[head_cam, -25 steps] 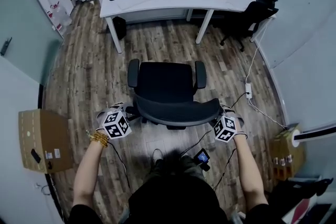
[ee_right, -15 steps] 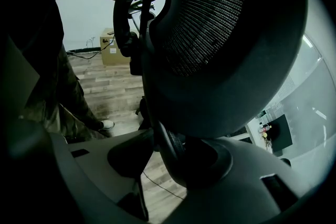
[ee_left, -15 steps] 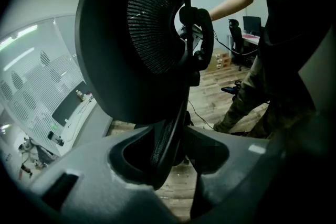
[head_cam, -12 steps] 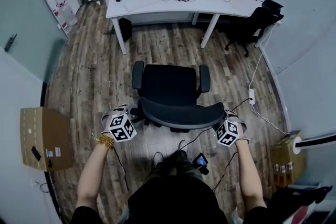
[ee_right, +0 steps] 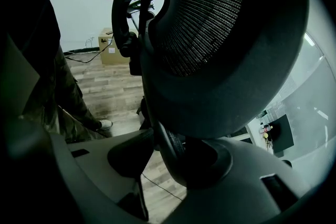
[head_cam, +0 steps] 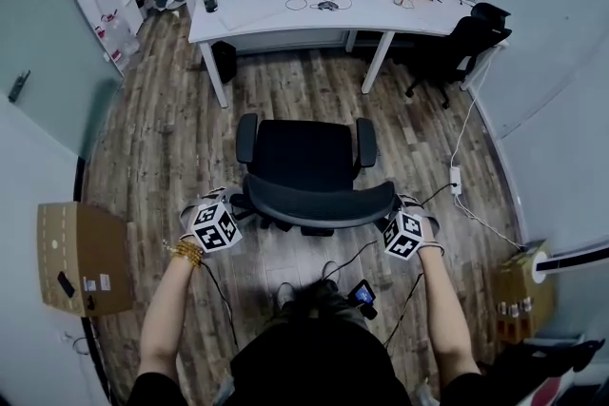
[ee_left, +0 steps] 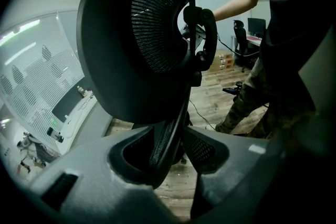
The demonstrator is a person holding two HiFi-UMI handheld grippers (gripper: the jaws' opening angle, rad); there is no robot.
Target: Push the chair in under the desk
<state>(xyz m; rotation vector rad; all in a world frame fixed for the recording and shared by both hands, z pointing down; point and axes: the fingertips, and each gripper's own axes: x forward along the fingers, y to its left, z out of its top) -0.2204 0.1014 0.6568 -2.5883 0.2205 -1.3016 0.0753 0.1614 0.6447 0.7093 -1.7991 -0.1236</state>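
Mid-frame, head view: chair [head_cam: 304,157] stands well apart from the surface [head_cam: 285,9] at top of frame, seat facing it. Your left hand-held gripper [head_cam: 234,203] clamps the backrest [head_cam: 319,203] rim at its left end, its jaws having just eased a little wider. The right hand-held gripper [head_cam: 390,207] clamps the right end. Push both ends evenly toward top of frame, or the chair will likely swing off line.
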